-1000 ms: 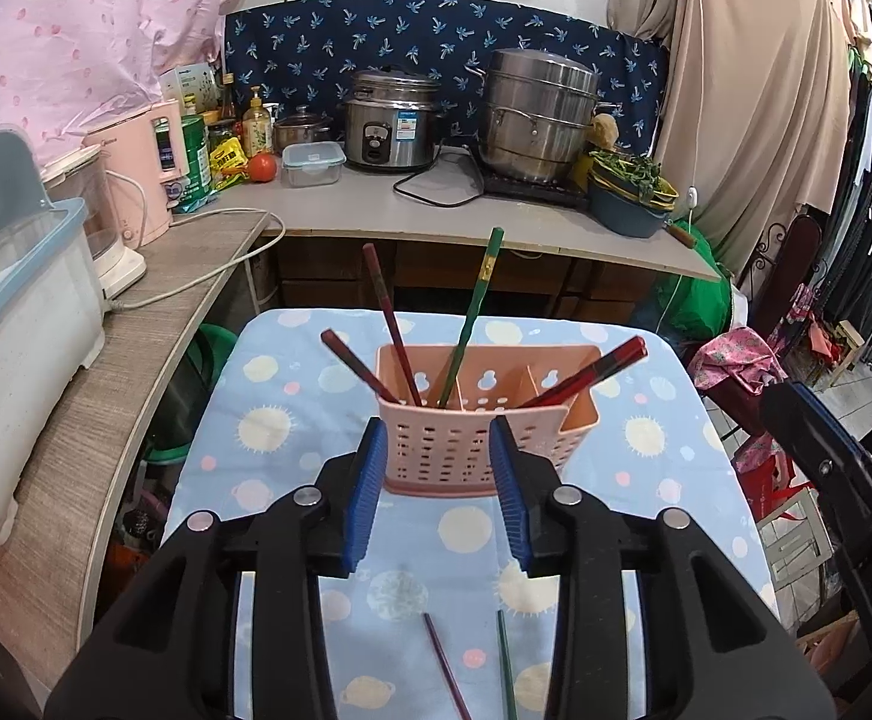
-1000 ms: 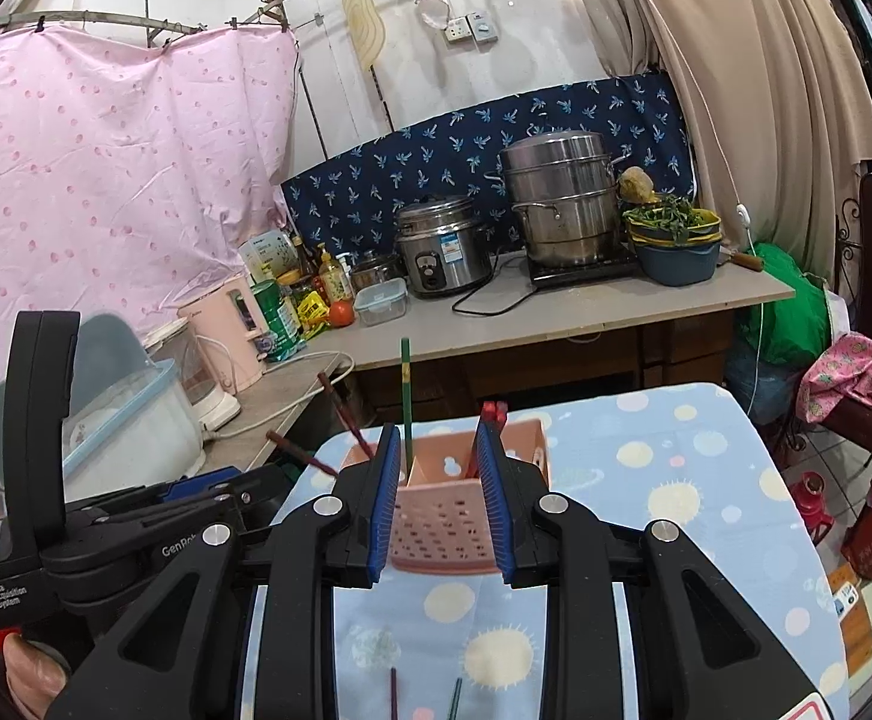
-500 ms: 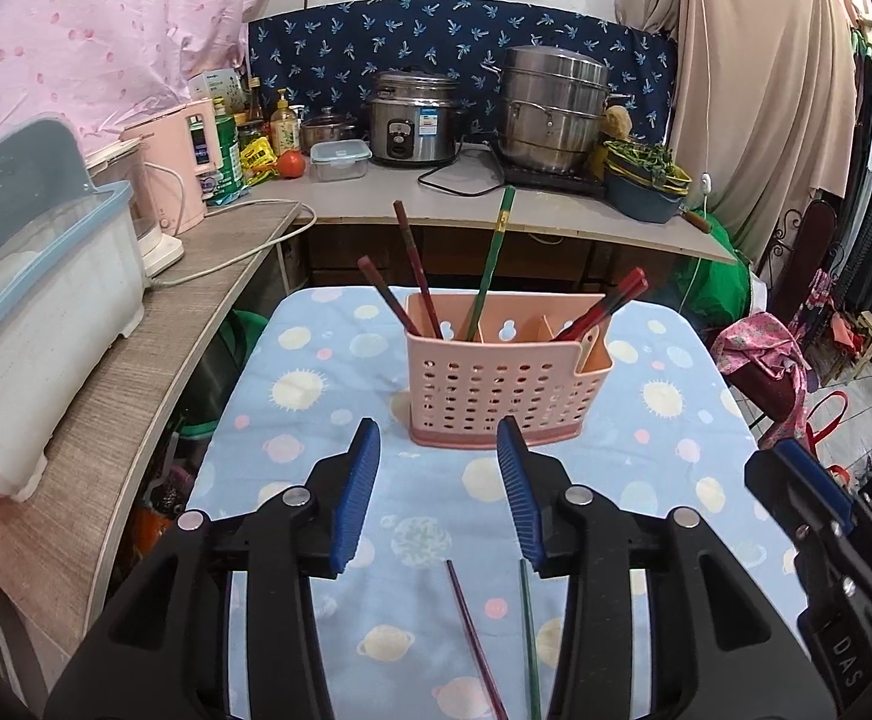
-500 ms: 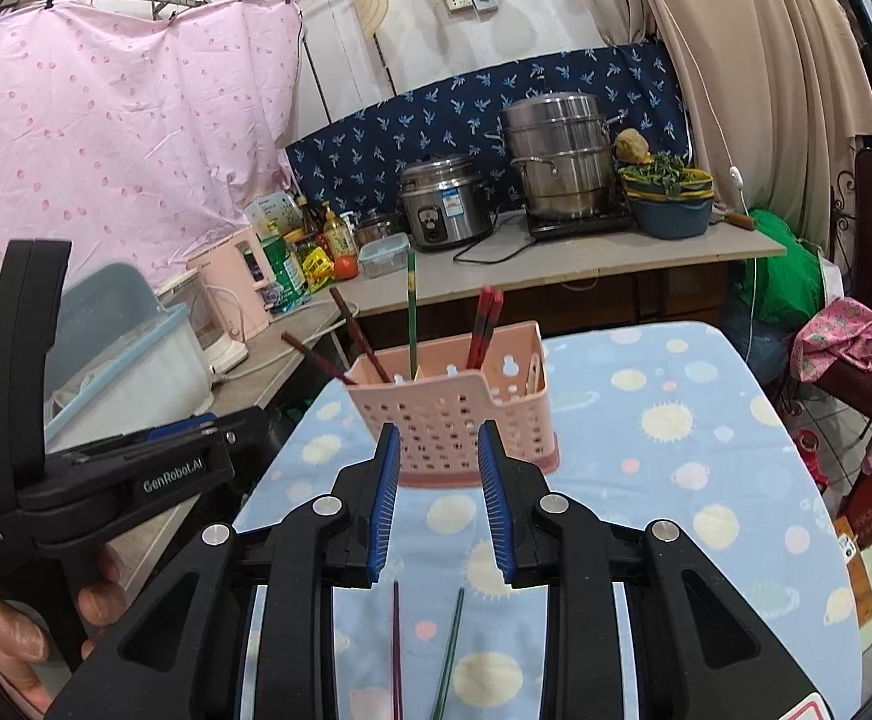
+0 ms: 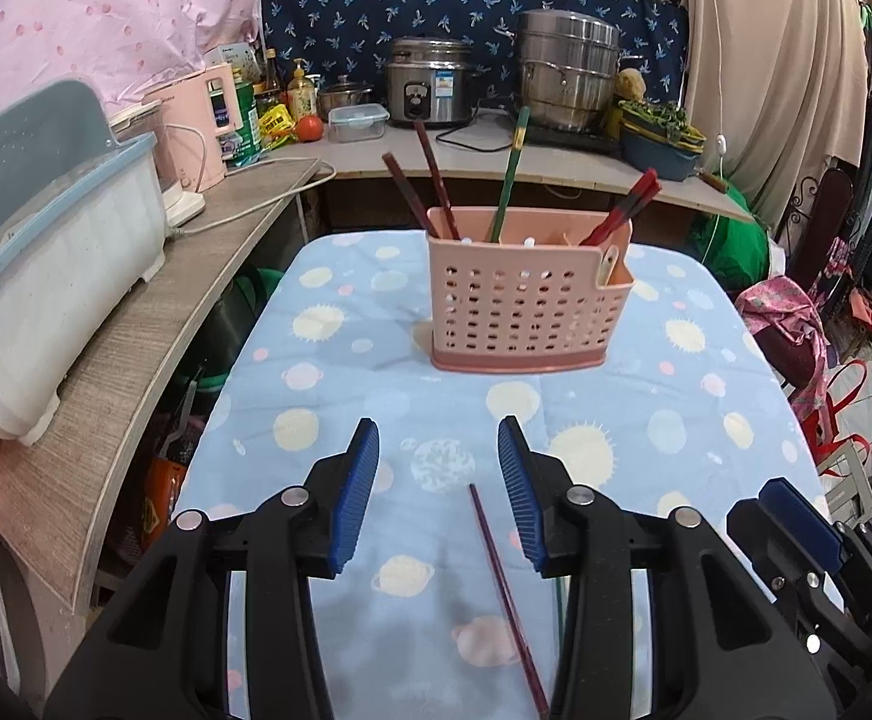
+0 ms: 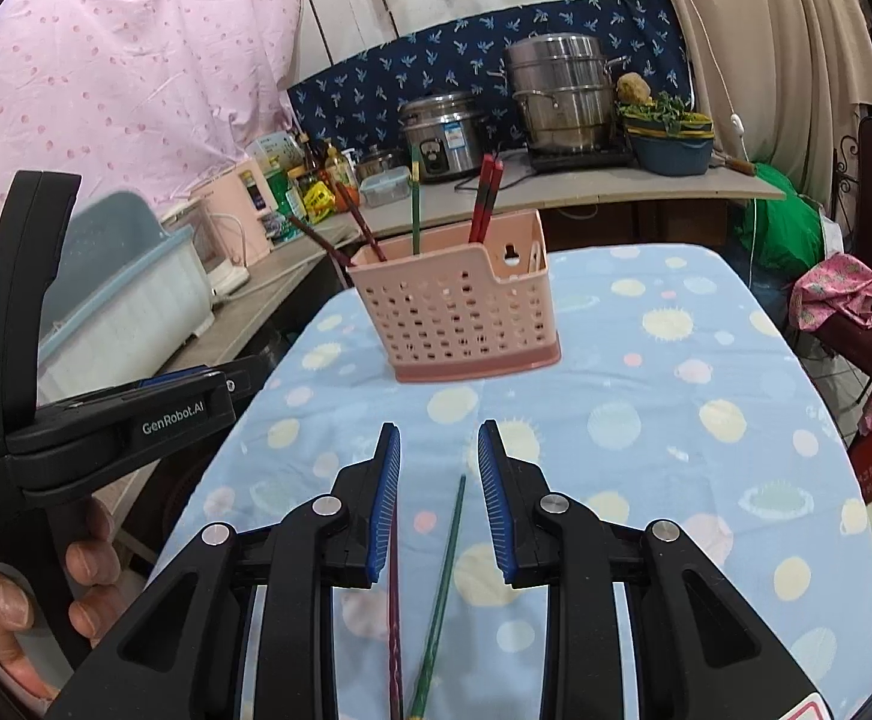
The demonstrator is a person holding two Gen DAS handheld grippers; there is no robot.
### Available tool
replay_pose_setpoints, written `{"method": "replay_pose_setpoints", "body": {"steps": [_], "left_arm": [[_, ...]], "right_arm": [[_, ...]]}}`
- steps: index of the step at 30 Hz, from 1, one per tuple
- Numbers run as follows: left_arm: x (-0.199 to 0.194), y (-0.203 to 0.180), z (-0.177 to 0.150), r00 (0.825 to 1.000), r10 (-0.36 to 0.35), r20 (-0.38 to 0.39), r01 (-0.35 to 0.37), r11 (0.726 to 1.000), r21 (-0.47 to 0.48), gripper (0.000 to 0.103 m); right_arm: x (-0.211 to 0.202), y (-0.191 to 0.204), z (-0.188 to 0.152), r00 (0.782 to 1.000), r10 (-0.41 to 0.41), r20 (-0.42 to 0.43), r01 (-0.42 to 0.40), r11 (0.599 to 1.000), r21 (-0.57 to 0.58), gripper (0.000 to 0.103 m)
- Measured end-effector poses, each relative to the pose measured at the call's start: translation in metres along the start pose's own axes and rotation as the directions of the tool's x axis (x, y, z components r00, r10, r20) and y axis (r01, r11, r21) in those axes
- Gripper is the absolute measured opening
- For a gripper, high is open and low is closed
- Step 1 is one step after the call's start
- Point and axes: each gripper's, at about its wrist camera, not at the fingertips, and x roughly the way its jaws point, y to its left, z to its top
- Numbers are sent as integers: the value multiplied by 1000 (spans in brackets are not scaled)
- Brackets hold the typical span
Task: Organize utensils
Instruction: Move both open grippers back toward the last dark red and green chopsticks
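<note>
Chopsticks still loose on the table numbered two: a dark red chopstick [image 5: 505, 597] and a green chopstick [image 6: 440, 588], lying close together and nearly parallel on the blue cloth with suns and planets [image 6: 664, 420], well short of the pink perforated utensil basket [image 5: 520, 312]. That basket stood upright toward the far end of the table and held two dark red chopsticks [image 5: 429, 180] leaning left, one green chopstick [image 5: 508, 174] near the middle, and a red pair [image 5: 622, 207] leaning right. The left gripper [image 5: 439, 489] hovered over the near end of the cloth, its jaws having just been opening, spread with the dark red chopstick showing between them but untouched by the pads. The right gripper [image 6: 439, 495] hung beside it with jaws narrower yet apart, the green chopstick lying in the gap below, nothing pinched. A hand [image 6: 21, 600] gripped the left gripper's handle. Beyond the table a counter [image 5: 526, 159] carried a rice cooker [image 5: 429, 90] and a steel steamer pot [image 5: 568, 75].
</note>
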Motion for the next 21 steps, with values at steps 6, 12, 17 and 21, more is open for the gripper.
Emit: {"method": "replay_pose_setpoints", "body": {"steps": [6,12,17,21], "left_arm": [[10,3,-25,999,9,-53,-9,1000,-2,39],[21,5,-51,994,22,-103,-22,1000,-2,40],[31,10,-73,989,27,-147,-28,1000,-6,39],[36,12,-89,984,29,-177,-31,999,-12,39]], "right_arm": [[7,1,-25,998,1,-68,-1,1000,5,27],[17,3,-58,990,-1,-141,2,1000,7,27],[25,4,-85,979,1,-206,1,1000,11,27],[30,10,-106,968,1,-250,-4,1000,-10,27]]}}
